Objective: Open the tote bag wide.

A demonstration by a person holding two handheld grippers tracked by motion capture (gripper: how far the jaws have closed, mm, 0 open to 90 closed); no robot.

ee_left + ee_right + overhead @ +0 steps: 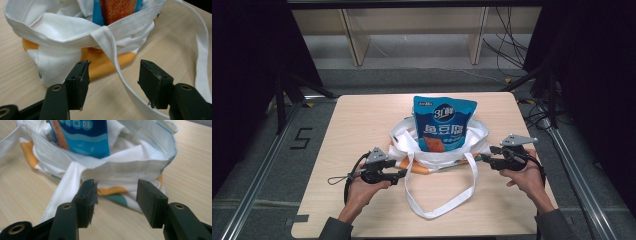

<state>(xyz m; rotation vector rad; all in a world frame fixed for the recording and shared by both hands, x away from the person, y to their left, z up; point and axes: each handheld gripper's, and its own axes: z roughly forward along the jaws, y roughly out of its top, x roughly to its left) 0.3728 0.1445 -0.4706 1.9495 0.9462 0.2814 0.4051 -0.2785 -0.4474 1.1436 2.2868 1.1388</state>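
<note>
One white tote bag [439, 150] with one blue snack pouch [443, 122] standing in it, flanked by two hand-held grippers on a wooden counter [362, 115].

The left hand-held gripper [401, 173] lies low at the bag's near-left corner, held in the person's left hand [362, 192], jaws spread wide either side of the bag's white strap [117, 72] without touching it. The bag sits mid-counter, its one visible strap looping toward the near edge; the pouch's lower half is hidden inside. The right hand-held gripper [484, 158], held in the right hand [527, 177], points at the bag's right side, jaws likewise wide apart and holding nothing.
</note>
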